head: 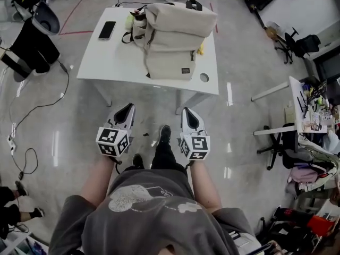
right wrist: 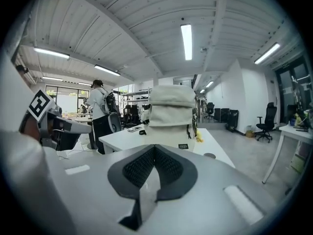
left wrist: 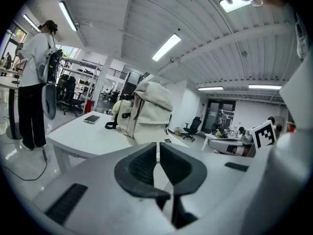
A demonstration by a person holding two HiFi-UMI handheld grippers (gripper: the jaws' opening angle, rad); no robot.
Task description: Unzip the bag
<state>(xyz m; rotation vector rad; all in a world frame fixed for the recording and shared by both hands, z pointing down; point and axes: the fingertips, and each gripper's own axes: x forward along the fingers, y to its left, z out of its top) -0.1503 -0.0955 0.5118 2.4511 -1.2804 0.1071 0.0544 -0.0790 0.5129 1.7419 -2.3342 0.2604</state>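
Bag (head: 172,41) stood upright, far-centre on table (head: 101,68), well apart from both grippers. L gripper (head: 126,110) closed to a slit, R gripper (head: 189,113) clenched, both empty. Risk: a one-handed tug w/o bracing could topple bag.

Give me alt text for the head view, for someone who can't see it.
A beige backpack stands on a white table, a phone to its left. Nearer, the person holds the left gripper and right gripper short of it.

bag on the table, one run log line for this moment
bag: upright on table, untouched | left tool: nearly shut, empty | right tool: shut, empty | both tools: short of the table
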